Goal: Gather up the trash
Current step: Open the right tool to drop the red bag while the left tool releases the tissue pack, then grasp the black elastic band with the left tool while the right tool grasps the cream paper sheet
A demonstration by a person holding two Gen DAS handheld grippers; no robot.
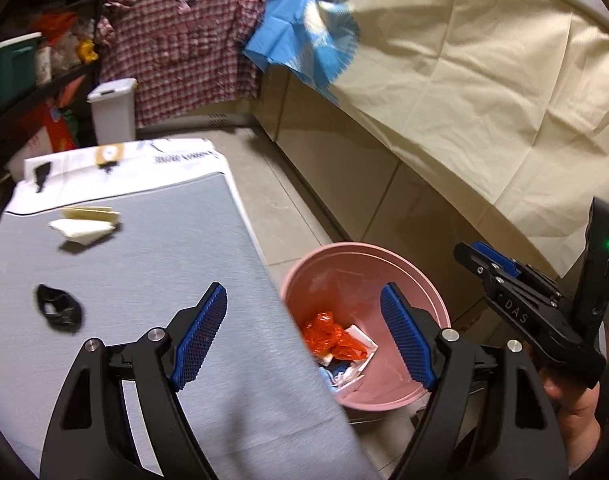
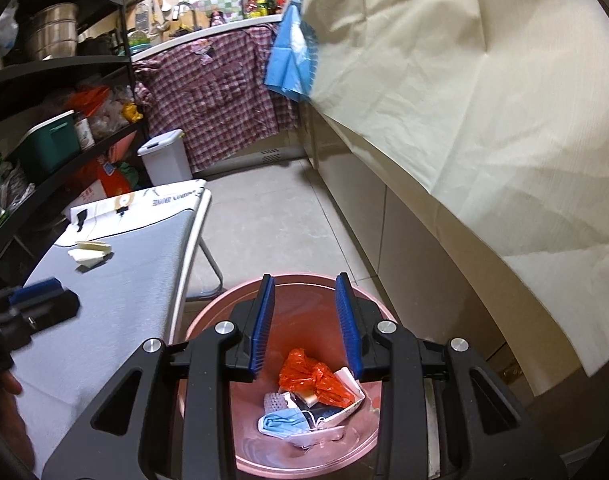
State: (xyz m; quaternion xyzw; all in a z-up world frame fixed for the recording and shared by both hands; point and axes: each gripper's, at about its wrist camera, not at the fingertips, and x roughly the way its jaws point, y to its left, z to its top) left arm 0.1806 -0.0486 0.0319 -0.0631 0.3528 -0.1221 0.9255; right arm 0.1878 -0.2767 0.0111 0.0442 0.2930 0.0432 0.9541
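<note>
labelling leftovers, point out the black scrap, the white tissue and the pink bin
black scrap (image 1: pixel 59 309), left wrist view, its crumpled middle
white tissue (image 1: pixel 82 229), left wrist view, its flat top
pink bin (image 2: pixel 374 304), right wrist view, its far rim

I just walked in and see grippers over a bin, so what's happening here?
A person is clearing trash off a grey ironing board into a pink round bin on the floor. The right gripper hangs over the bin, open and empty, above an orange plastic wrapper and a blue face mask. The left gripper is open and empty at the board's edge. A crumpled black scrap and folded white paper pieces remain on the board.
</note>
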